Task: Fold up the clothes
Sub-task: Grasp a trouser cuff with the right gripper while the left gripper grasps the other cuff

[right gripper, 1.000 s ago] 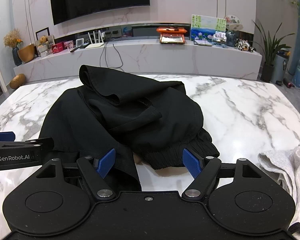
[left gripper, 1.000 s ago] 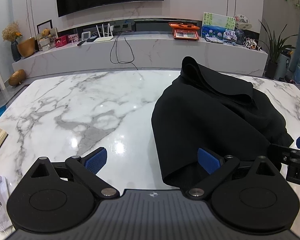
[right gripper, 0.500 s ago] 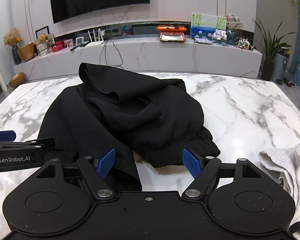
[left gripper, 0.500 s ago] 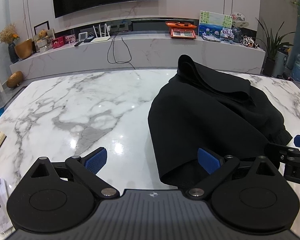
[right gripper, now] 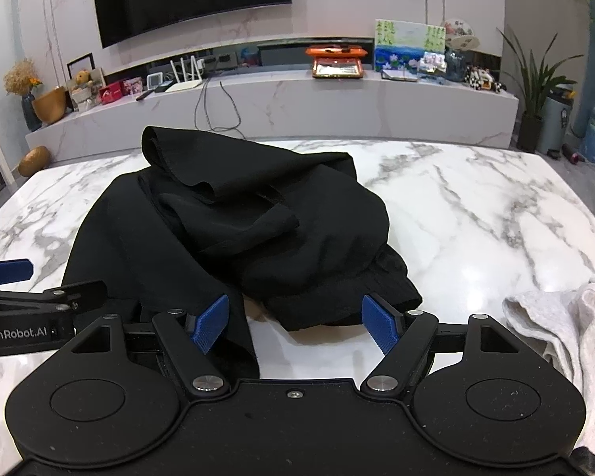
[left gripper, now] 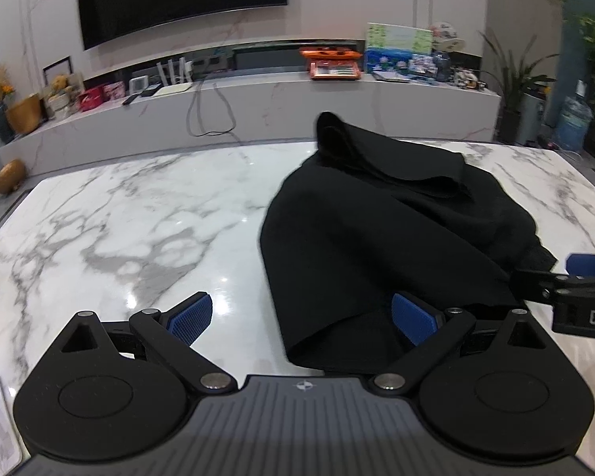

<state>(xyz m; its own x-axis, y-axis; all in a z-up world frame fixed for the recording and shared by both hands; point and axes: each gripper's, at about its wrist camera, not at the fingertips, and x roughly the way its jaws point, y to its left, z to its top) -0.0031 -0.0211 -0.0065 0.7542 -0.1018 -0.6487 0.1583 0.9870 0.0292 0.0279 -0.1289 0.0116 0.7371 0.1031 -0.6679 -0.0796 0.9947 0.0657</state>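
**Black garment bunched, not yet laid flat**

The black garment (right gripper: 234, 234) lies crumpled mid-table (left gripper: 119, 214), one flap humped on top (so no clean fold line yet). Your left gripper (left gripper: 301, 317) and right gripper (right gripper: 293, 323) hover at its near edge, both spread and empty, probably placed to catch the hem. A grey cloth (right gripper: 567, 325) waits aside.

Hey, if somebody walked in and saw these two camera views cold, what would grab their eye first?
The crumpled black garment heaped in the middle of the white marble table, dark against pale stone. Next, the blue-padded open left gripper and right gripper, both poised at the garment's near edge without clamping it. A light grey cloth lies at the table's right side.
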